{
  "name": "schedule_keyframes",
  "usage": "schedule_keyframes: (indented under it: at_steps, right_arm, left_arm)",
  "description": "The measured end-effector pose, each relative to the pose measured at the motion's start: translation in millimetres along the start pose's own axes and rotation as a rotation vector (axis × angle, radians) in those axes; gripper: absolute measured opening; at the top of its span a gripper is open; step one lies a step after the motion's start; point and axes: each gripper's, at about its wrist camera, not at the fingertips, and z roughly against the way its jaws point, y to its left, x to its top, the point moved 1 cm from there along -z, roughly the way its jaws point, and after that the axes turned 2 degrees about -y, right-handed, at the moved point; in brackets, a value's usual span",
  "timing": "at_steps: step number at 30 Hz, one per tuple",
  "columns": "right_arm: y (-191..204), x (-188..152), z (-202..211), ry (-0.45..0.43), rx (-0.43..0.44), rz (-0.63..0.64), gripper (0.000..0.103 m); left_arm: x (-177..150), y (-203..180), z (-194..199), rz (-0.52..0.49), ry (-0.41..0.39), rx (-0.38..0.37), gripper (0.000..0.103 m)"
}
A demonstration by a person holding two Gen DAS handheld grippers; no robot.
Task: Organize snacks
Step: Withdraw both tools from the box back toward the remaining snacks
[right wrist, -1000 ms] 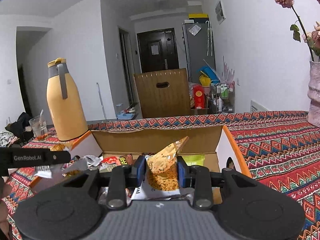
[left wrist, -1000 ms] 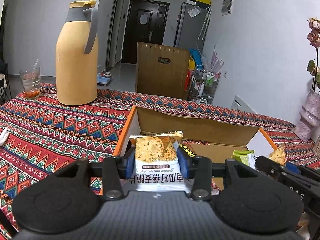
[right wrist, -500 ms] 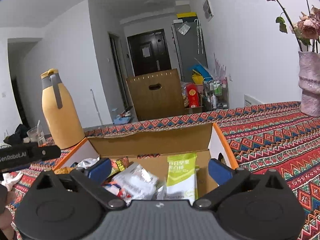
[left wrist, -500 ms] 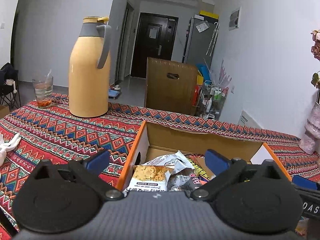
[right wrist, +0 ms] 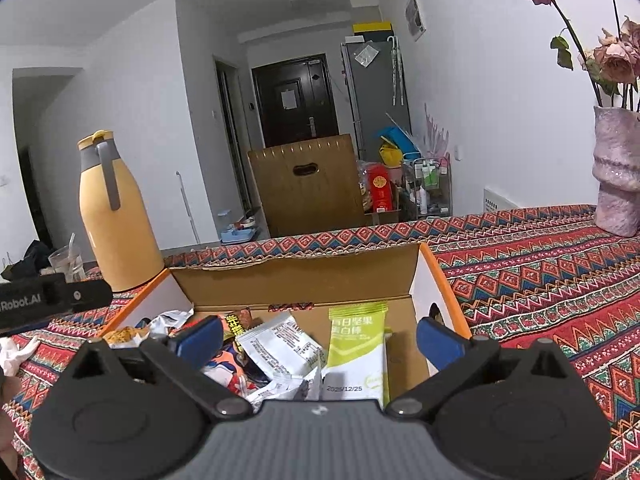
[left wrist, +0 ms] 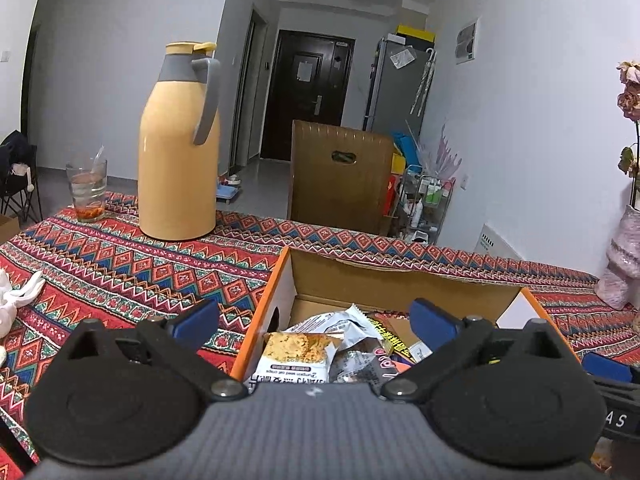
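Observation:
An open cardboard box with orange edges (left wrist: 404, 276) (right wrist: 296, 284) sits on the patterned tablecloth and holds several snack packets. In the left wrist view a pumpkin seed crisp packet (left wrist: 294, 358) lies at the box's near left, beside a grey wrapper (left wrist: 340, 320). In the right wrist view a green and white bar packet (right wrist: 356, 344) and a white packet (right wrist: 282, 346) lie inside. My left gripper (left wrist: 314, 322) is open and empty above the box's near left. My right gripper (right wrist: 320, 340) is open and empty above the box's near right.
A yellow thermos jug (left wrist: 178, 144) (right wrist: 114, 212) and a glass (left wrist: 87, 186) stand at the far left of the table. A pink vase with dried flowers (right wrist: 618, 168) stands at the far right. A brown chair back (left wrist: 340, 184) is behind the table.
Both grippers opened and let go of their crisp packets, which now lie in the box. Both grippers have since drawn back and risen a little.

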Motion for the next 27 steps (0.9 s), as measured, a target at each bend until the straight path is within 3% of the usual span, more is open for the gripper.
schedule_keyframes:
  at_steps: [16,27]
  right_arm:
    - [5.8,15.8,40.0,-0.055,-0.034,0.043,0.103]
    - [4.8,0.7,94.1,-0.073,-0.023,0.042,0.103]
  left_arm:
    - [23.1,-1.7,51.2,-0.021,-0.062,-0.013,0.103]
    - [10.3,1.8,98.6,-0.06,-0.061,-0.044,0.103]
